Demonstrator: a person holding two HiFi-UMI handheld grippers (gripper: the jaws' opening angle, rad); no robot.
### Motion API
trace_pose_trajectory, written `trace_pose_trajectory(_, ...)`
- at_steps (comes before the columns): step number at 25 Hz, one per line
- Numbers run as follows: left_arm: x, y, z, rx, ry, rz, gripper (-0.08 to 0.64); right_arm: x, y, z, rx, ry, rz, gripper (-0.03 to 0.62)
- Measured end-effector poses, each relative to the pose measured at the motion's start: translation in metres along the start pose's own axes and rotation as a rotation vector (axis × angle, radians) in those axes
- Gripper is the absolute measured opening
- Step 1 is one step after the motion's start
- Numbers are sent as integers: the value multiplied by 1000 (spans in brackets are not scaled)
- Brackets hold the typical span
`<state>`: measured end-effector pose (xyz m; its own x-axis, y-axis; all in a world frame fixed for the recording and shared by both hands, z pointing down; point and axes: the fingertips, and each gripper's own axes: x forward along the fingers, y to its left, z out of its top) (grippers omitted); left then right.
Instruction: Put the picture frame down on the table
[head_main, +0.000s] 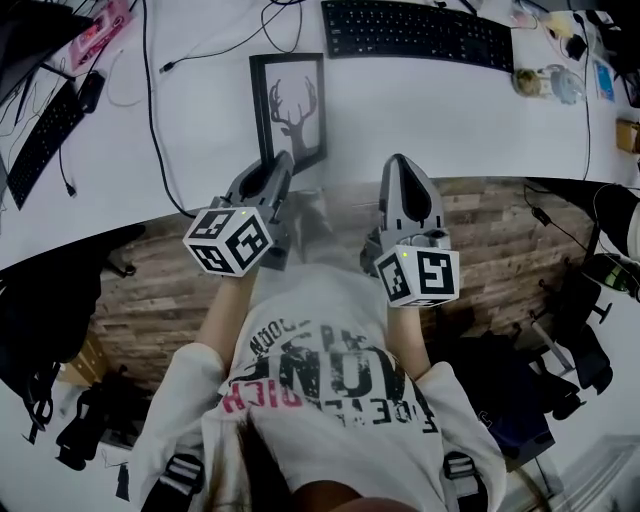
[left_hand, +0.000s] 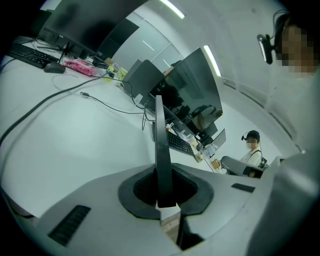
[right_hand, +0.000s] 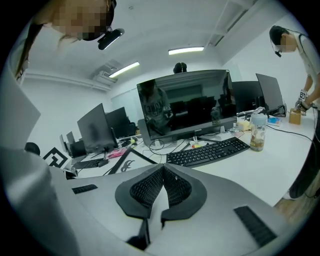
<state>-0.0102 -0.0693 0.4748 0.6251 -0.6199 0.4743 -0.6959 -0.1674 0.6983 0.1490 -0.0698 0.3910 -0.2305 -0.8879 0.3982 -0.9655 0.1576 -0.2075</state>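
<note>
My left fingers (left_hand: 135, 195) are clamped on the near end of the picture frame (head_main: 288, 105), whose thin edge stands between the pads. My right fingers (right_hand: 145, 192) are pressed together with nothing in them, off the frame's right side and nearly level with the left ones. The frame lies over the desk (head_main: 430, 110) just inside its near edge, print side up, its long axis running straight away from me toward the keyboard (head_main: 415, 32) at the far edge. I cannot tell whether its far end touches the desk; I judge what remains is to lower the near end flat, then let go
</note>
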Motion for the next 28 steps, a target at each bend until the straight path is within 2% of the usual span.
trace_pose_trajectory(8, 6, 5, -8, -97, 31, -39, 26, 7, 7, -16, 8, 41, 3, 0)
trace_pose_trajectory(13, 9, 11, -12, -151, 53, -36, 28, 9, 7, -19, 12, 48, 2, 0)
trace_pose_trajectory(28, 15, 34, -18, -194, 110, 27, 40, 12, 6, -22, 16, 64, 4, 0)
